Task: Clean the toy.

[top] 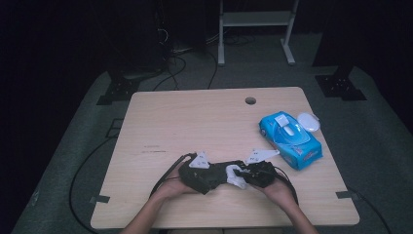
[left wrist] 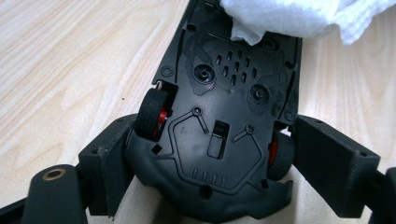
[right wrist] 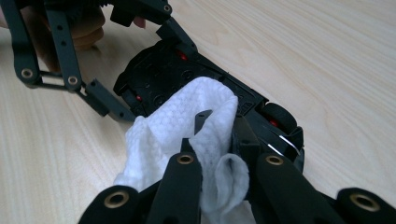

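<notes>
The black toy car lies upside down (underside facing up) near the front edge of the surface. The left claw is clamped across its body at the wheels. The right claw, clamped on a white wipe, presses the wipe against the underside.

Both forearms come in over the table's near edge; the left gripper grips wide, the right gripper is pinched tight.
</notes>
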Tool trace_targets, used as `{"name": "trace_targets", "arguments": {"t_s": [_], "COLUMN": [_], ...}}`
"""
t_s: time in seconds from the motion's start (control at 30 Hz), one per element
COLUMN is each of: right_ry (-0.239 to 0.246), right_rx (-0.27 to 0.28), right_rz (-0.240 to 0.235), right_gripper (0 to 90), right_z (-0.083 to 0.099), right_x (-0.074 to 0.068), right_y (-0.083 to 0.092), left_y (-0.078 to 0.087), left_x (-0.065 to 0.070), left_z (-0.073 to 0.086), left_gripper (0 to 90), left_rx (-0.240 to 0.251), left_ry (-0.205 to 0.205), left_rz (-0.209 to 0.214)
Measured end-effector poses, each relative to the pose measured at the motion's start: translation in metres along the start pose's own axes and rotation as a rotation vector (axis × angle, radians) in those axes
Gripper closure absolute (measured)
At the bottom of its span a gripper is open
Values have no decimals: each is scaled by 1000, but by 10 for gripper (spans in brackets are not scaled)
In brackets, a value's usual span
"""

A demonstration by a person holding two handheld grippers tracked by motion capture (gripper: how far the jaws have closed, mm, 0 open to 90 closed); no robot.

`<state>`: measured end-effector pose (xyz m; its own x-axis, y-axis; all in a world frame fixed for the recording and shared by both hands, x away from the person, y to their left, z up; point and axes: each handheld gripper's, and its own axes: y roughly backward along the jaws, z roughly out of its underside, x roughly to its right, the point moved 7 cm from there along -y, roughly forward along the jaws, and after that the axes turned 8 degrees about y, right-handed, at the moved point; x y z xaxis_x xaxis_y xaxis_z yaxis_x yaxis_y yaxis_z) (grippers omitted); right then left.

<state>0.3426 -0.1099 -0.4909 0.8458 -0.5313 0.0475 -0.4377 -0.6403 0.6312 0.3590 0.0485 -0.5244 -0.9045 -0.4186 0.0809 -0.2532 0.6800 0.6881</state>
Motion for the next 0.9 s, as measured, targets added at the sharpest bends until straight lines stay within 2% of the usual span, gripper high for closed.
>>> {"name": "trace_targets", "arguments": {"t_s": [0.17, 0.4, 0.43, 0.63, 0.73, 0.8, 0.87, 0.9], "right_ry": [2, -3, 11, 32, 87, 148, 192, 213], "right_rx": [1, 10, 11, 4, 8, 5, -20, -35], "right_rz": [19, 34, 37, 27, 43, 49, 33, 40], "right_gripper": [814, 737, 740, 691, 694, 740, 798, 812], "right_z": [0, 1, 1, -1, -9, -13, -15, -15], "right_x": [3, 9, 9, 7, 1, -7, -20, -23], "right_y": [-1, -1, -2, -2, -5, -10, -19, -22], "left_y": [2, 2, 2, 2, 2, 1, 1, 2], "left_x": [0, -1, -1, 0, 0, 0, 0, -1], "left_z": [2, 1, 1, 1, 0, 0, 0, 1], "left_gripper": [210, 227, 230, 237, 238, 238, 238, 239], "left_rx": [4, 13, 10, 4, 4, 4, 1, -3], "left_ry": [-22, -14, -26, -25, -28, -28, -33, -40], "left_rz": [-7, -3, -4, 6, 12, 14, 11, 3]}}
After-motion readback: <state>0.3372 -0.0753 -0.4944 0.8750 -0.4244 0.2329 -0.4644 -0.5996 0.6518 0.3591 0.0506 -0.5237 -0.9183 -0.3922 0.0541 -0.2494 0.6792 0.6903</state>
